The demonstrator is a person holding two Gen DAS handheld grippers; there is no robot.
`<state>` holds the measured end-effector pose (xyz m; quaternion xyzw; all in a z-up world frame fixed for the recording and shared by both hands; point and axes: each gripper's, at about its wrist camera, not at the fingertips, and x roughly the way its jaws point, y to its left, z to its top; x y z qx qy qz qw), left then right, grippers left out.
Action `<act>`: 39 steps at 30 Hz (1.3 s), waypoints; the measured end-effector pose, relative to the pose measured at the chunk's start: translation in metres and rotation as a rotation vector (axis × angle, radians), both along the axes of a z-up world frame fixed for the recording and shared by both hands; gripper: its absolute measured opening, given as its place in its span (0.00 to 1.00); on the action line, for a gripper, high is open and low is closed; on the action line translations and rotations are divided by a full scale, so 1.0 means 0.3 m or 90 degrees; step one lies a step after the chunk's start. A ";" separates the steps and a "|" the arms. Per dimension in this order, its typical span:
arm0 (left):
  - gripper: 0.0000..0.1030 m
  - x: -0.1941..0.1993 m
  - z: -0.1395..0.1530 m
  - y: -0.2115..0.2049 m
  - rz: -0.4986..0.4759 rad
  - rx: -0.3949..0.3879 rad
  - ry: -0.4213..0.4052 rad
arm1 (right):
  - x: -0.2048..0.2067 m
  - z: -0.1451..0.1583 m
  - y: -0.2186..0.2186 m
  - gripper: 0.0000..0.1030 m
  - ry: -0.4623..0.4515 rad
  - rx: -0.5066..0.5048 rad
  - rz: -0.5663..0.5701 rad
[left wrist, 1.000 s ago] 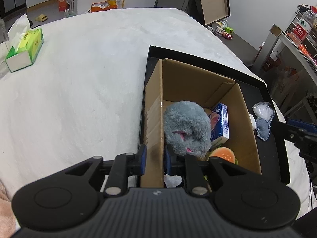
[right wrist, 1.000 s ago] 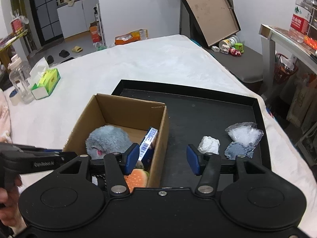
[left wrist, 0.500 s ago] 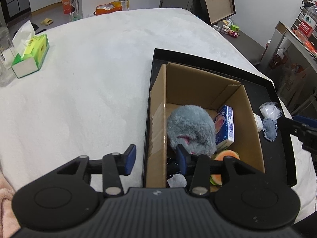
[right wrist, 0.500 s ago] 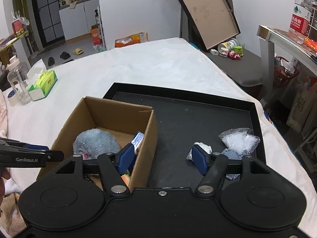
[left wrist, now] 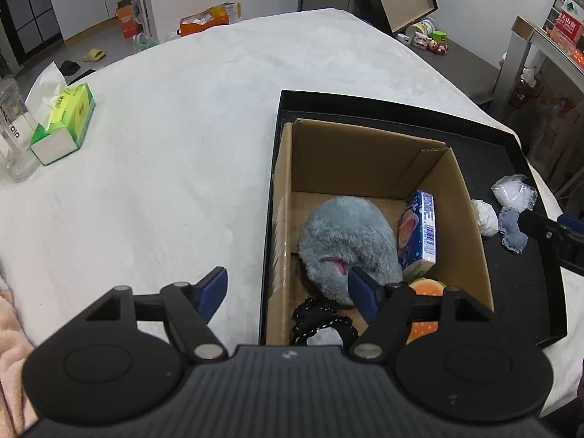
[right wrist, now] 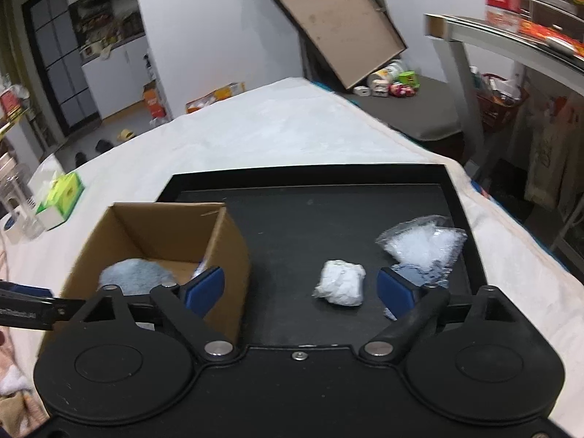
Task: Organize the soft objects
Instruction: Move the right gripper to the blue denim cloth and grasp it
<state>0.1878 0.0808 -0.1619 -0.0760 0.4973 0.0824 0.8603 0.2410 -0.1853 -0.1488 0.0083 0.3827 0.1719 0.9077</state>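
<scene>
Crumpled white wad (right wrist: 340,287) on tray (right wrist: 310,182) lies between right tool (right wrist: 300,290), jaws opening, empty; next: descend, clamp, carry to cardboard box (right wrist: 233,255) at nine o'clock.

Even, soft indoor light, no hard shadows. The left wrist view is sharp; the right wrist view is smeared by motion blur. Both bend strongly toward the edges.

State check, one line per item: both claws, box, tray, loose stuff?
Left claw: opening, empty, straddling the box wall.
Right claw: opening, empty, over the white wad.
Cardboard box: open-topped, on the tray, holding the grey plush, carton and burger toy.
Black tray: wad, denim pouch and plastic bag loose on it.
</scene>
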 end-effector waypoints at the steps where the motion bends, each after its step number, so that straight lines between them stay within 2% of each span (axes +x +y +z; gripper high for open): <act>1: 0.70 0.002 -0.003 -0.003 0.000 0.002 0.001 | 0.005 -0.011 -0.008 0.88 0.000 -0.001 -0.005; 8: 0.77 0.043 -0.009 -0.044 -0.011 0.008 0.017 | 0.028 -0.076 -0.053 0.88 0.017 0.015 -0.034; 17: 0.78 0.081 -0.008 -0.118 -0.011 0.047 0.029 | 0.078 -0.129 -0.134 0.88 0.041 0.041 -0.079; 25: 0.78 0.112 -0.010 -0.152 -0.002 0.072 0.042 | 0.133 -0.180 -0.223 0.80 0.060 0.057 -0.129; 27: 0.78 0.119 -0.010 -0.156 0.001 0.078 0.045 | 0.146 -0.195 -0.233 0.77 0.065 0.054 -0.130; 34: 0.78 0.133 -0.023 -0.165 0.012 0.087 0.058 | 0.183 -0.241 -0.241 0.77 0.090 0.049 -0.127; 37: 0.78 0.133 -0.024 -0.176 0.008 0.093 0.060 | 0.193 -0.260 -0.238 0.74 0.101 0.045 -0.123; 38: 0.78 0.134 -0.024 -0.179 0.008 0.095 0.061 | 0.195 -0.267 -0.235 0.70 0.106 0.037 -0.121; 39: 0.78 0.133 -0.023 -0.180 0.008 0.096 0.060 | 0.198 -0.275 -0.230 0.62 0.111 0.025 -0.118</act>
